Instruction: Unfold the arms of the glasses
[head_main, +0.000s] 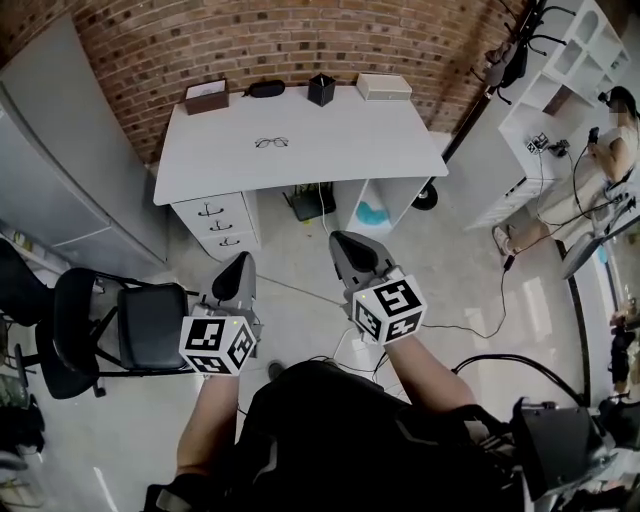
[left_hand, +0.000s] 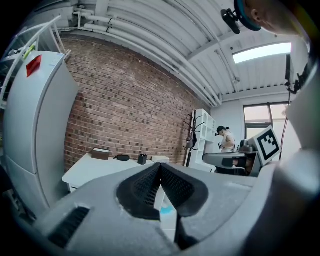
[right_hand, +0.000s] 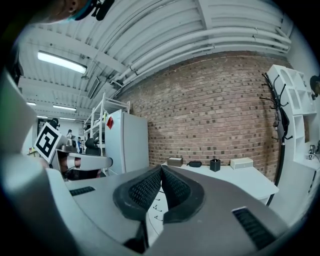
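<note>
A pair of thin dark-framed glasses (head_main: 271, 142) lies on the white desk (head_main: 350, 140) at the far side of the room, well away from both grippers. My left gripper (head_main: 243, 264) is held over the floor in front of the desk, shut with nothing between its jaws. My right gripper (head_main: 346, 242) is beside it, also shut and empty. In the left gripper view the pads (left_hand: 150, 185) meet at a point. The right gripper view shows the same, with the pads (right_hand: 176, 187) pressed together. I cannot see the glasses in either gripper view.
Along the desk's back edge stand a brown box (head_main: 206, 96), a black case (head_main: 265, 88), a black cup (head_main: 321, 89) and a white box (head_main: 384, 86). Drawers (head_main: 222, 225) sit under the desk's left side. A black chair (head_main: 120, 325) is on my left; a person (head_main: 610, 150) stands by the white shelves at right.
</note>
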